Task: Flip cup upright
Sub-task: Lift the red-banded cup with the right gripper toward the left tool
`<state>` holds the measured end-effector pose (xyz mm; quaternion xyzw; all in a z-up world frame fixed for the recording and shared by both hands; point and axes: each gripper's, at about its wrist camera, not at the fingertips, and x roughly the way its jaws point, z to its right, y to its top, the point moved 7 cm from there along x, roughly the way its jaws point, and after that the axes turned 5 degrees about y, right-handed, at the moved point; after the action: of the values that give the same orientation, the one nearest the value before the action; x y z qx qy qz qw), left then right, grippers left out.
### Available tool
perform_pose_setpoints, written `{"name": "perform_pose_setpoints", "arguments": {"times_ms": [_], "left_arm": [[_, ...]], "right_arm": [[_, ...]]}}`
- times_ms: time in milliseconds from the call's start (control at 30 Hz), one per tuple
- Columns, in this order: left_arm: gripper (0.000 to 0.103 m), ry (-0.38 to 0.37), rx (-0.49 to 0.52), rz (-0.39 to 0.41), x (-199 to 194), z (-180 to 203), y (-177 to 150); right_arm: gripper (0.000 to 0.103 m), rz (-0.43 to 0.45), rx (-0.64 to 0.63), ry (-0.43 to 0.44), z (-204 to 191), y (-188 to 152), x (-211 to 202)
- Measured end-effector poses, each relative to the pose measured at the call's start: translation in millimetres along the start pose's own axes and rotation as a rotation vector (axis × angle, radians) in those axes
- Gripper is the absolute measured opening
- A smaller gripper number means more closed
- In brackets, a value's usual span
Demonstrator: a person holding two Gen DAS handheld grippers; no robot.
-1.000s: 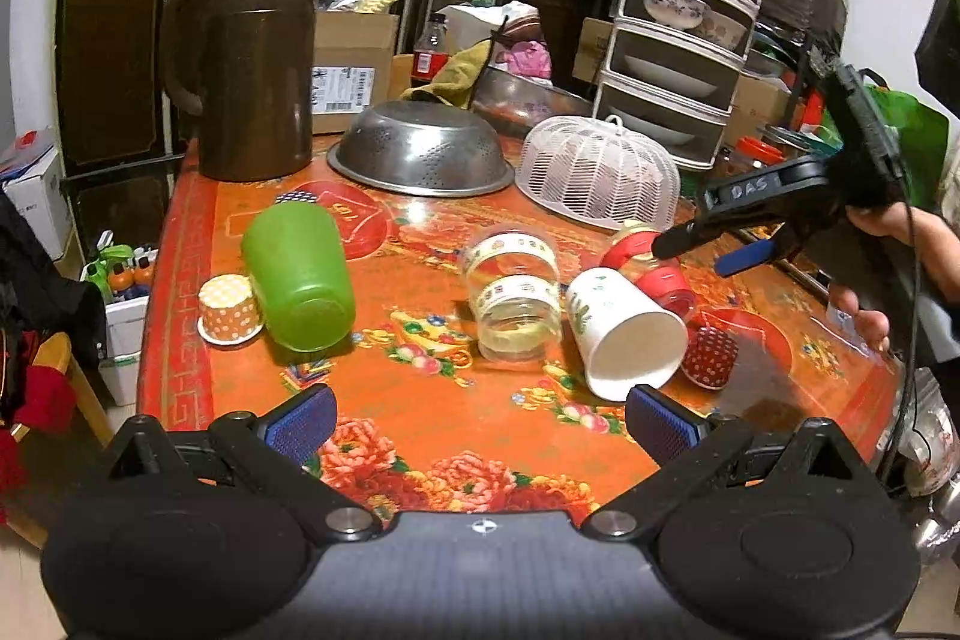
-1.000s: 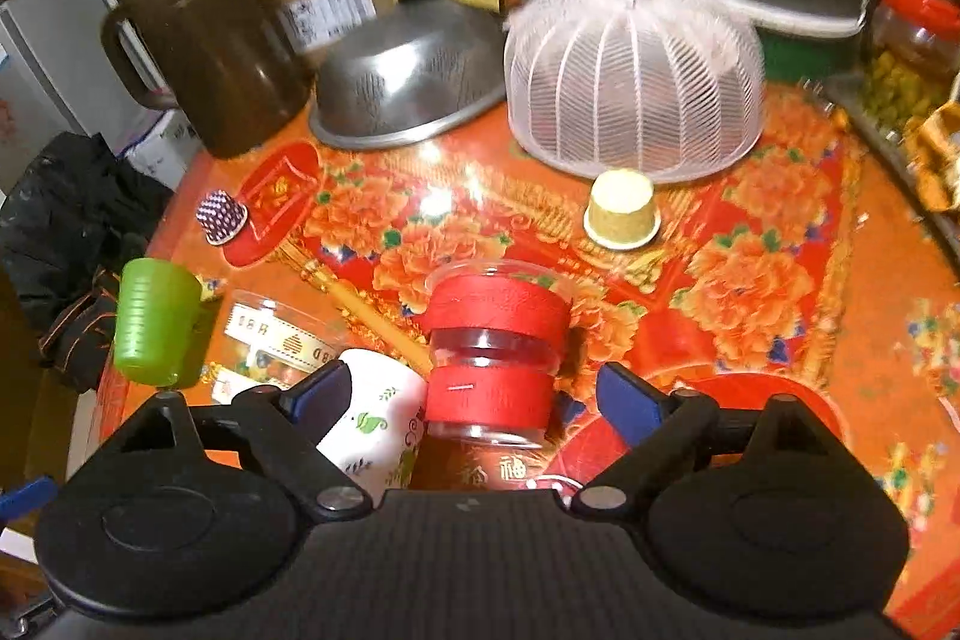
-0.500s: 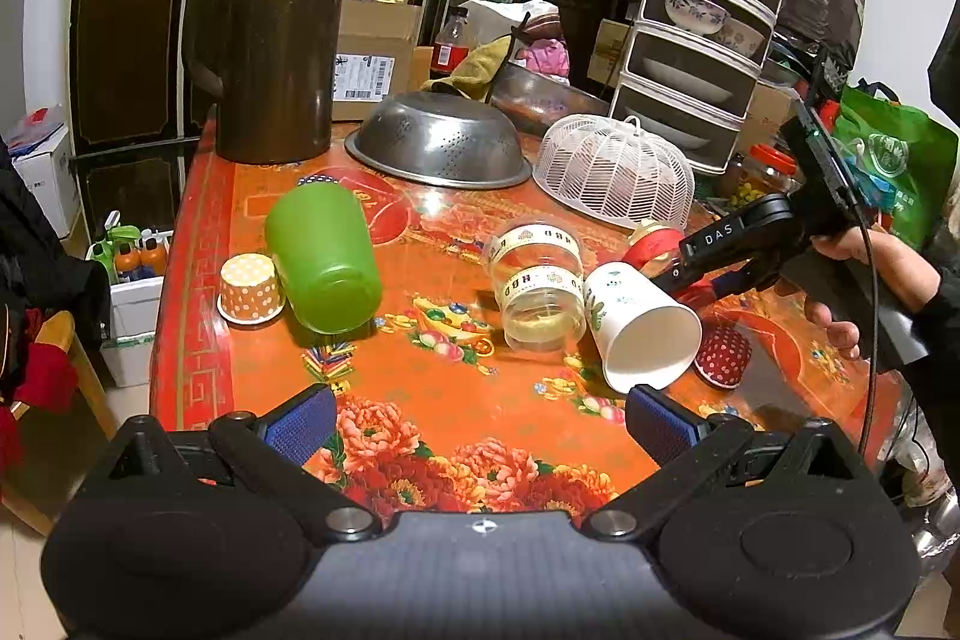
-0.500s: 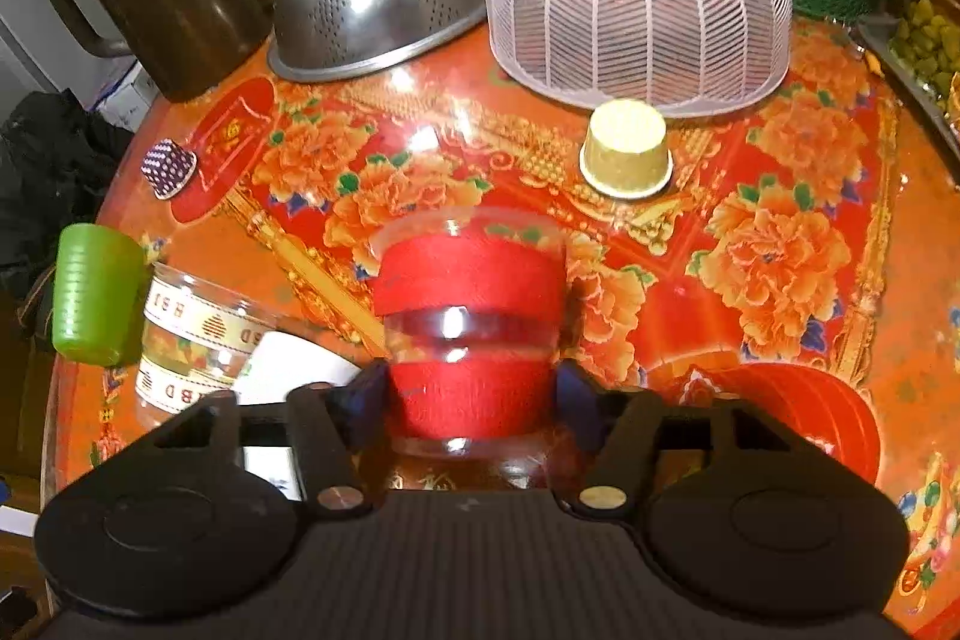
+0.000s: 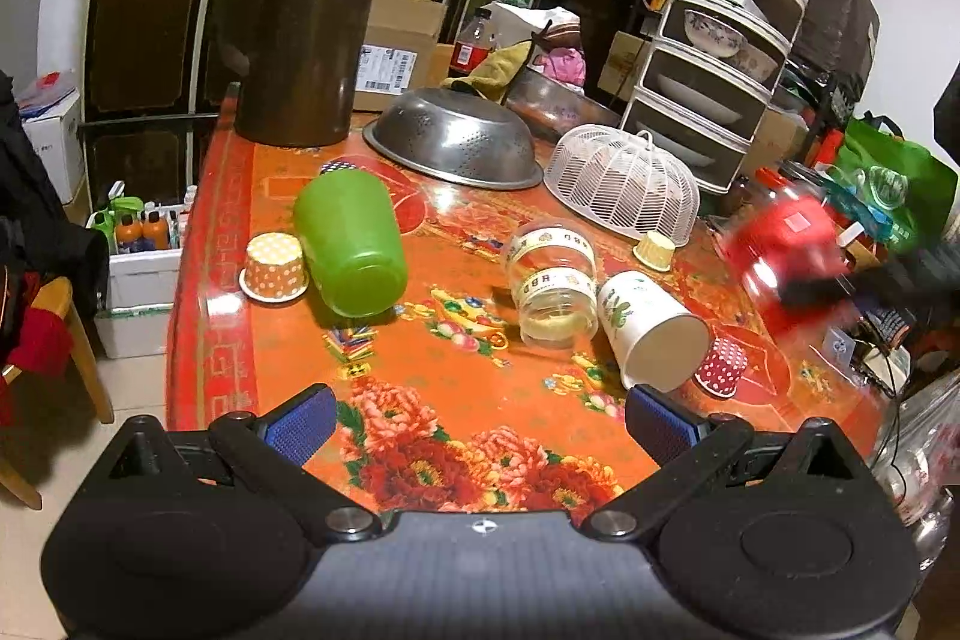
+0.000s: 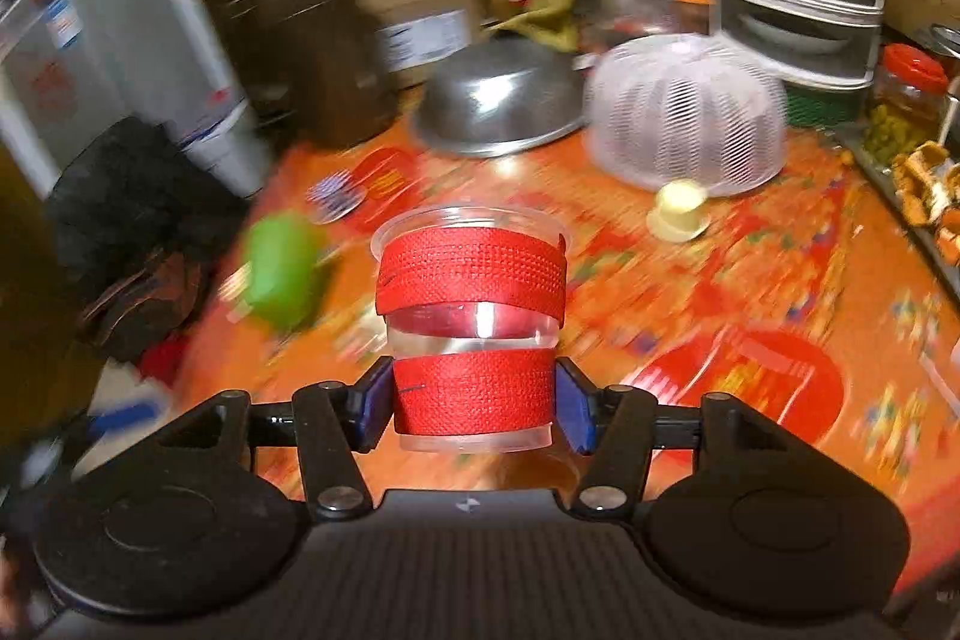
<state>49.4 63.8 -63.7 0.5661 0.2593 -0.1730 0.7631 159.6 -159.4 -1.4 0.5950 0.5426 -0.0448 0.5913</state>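
The right gripper point(image 6: 474, 403) is squeezing a clear cup point(image 6: 471, 322) wrapped with two red bands; its blue pads point(image 6: 371, 403) are pressing on the lower band from both sides. The cup is standing upright between the fingers, with the open rim on top, and it is being held above the table point(image 6: 750, 280). The background in this view is blurred. In the left view the same cup point(image 5: 780, 244) is appearing as a red blur at the right side, above the table edge.

The left gripper point(image 5: 480, 421) is hovering wide open over the near edge of the table point(image 5: 420, 352), with nothing between its blue pads point(image 5: 300, 424).

Taking the white paper cup point(image 5: 648, 334) as the landmark: it is lying on its side with the mouth toward the camera. A clear jar point(image 5: 555, 283) with white bands is lying just beside it on the left, touching it. A small red dotted cup point(image 5: 723, 367) is sitting upside down just to the right of it. Well to the left, a green cup point(image 5: 351, 241) is lying on its side, next to a small orange dotted cup point(image 5: 275, 267). Behind the paper cup, a white mesh cover point(image 5: 624, 184) and a metal colander point(image 5: 456, 139) are resting upside down, and a brown jug point(image 5: 294, 40) is standing at the far left corner.
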Motion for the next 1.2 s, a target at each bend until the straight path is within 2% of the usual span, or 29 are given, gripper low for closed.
{"name": "perform_pose_setpoints", "arguments": {"times_ms": [100,233,333,433,567,967,1100,1200], "left_arm": [[0.103,-0.01,-0.019,-0.004,-4,-5,-3],[0.103,-0.007,-0.029,-0.009,-8,-10,-11],[0.103,-0.008,-0.025,-0.013,-11,-12,-16],[0.103,0.018,0.03,-0.019,-11,-7,-23],[0.103,-0.031,-0.017,-0.051,-10,-8,-31],[0.103,-0.144,-0.08,-0.152,1,8,-40],[0.103,-0.225,-0.18,-0.23,10,14,-36],[0.103,-0.245,-0.172,-0.269,20,28,-33]], "right_arm": [[0.057,-0.028,0.008,0.038,-26,-33,-6],[0.057,-0.078,0.08,0.048,-29,-62,13],[0.057,-0.118,0.131,0.062,-28,-78,32],[0.057,-0.127,0.186,0.089,-30,-88,42],[0.057,-0.155,0.227,0.094,-32,-102,49],[0.06,-0.14,0.225,0.109,-34,-109,53],[0.061,-0.134,0.233,0.121,-32,-110,53],[0.063,-0.13,0.241,0.13,-30,-110,53]]}}
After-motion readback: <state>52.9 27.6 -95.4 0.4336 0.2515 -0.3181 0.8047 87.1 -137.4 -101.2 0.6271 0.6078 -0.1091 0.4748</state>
